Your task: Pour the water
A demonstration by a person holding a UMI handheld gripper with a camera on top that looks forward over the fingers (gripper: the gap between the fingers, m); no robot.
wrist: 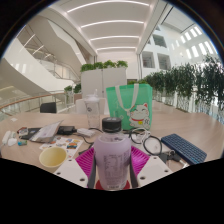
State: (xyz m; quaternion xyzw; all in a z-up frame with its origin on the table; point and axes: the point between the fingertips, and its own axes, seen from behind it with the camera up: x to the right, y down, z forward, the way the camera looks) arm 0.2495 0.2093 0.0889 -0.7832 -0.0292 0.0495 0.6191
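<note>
Gripper [112, 166] clamped on a clear plastic bottle [111, 152], dark round cap, both pink pads pressing its sides. Yellow round cup [53, 157] just left on the wooden table [196, 128]; green bag [130, 104] beyond.

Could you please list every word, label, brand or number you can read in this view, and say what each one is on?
No text here can be read for certain.
Green bag: a pale mark on its front, too small to read.
Bottle between the gripper's fingers: a clear body and pale cap, no label showing.
Keyboard: key legends too small to read.
Yellow cup: no print showing.
</note>
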